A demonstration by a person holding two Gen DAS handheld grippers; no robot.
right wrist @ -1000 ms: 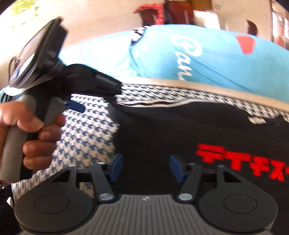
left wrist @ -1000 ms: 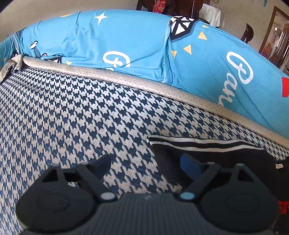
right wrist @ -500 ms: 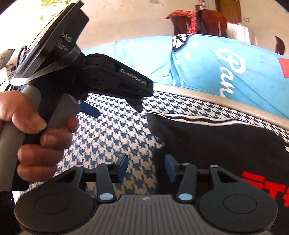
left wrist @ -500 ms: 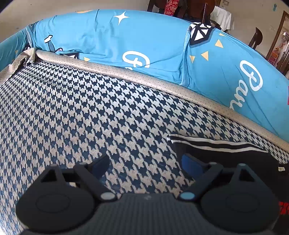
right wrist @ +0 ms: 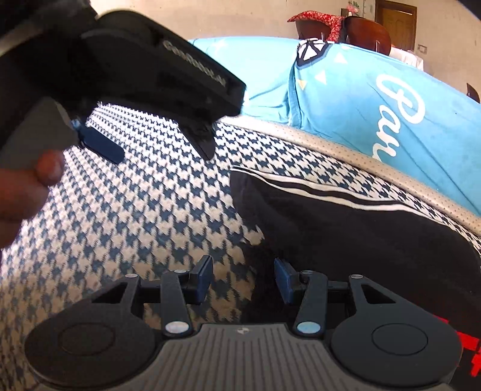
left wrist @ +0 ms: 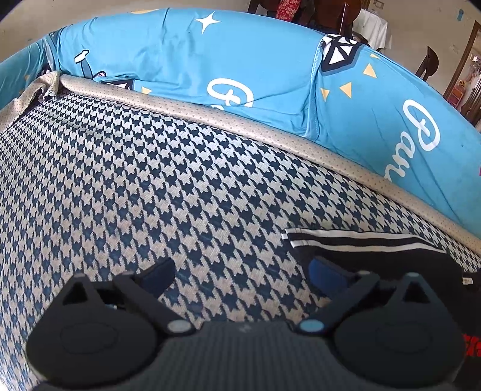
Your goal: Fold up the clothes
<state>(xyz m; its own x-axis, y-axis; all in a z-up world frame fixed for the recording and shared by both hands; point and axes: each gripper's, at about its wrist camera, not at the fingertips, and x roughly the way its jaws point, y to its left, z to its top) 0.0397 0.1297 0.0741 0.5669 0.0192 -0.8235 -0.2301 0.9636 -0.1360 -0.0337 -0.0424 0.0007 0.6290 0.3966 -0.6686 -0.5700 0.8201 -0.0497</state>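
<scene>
A black garment [right wrist: 345, 237] with white stripes along its far edge and red print [right wrist: 470, 355] lies flat on the houndstooth seat [right wrist: 135, 228]. My right gripper [right wrist: 244, 279] hovers low over the garment's left edge. Its jaws are closing, with that edge between them, and the pads do not press on it. In the left wrist view the garment [left wrist: 375, 258] sits at the lower right. My left gripper [left wrist: 243, 275] is opening wide above bare seat fabric, its right finger over the garment's corner and nothing held. The left gripper [right wrist: 163, 156] also shows in the right wrist view, held by a hand [right wrist: 21, 192].
A blue cushioned backrest [left wrist: 240, 60] with white lettering rises behind the seat, past a beige piped border [left wrist: 210, 114]. Bare houndstooth fabric [left wrist: 120, 180] stretches to the left of the garment. A dark chair with a red cloth [right wrist: 324, 21] stands beyond the backrest.
The right gripper has moved left and down from over the garment's middle to its left edge, and its jaws have narrowed. The left gripper's jaws have widened.
</scene>
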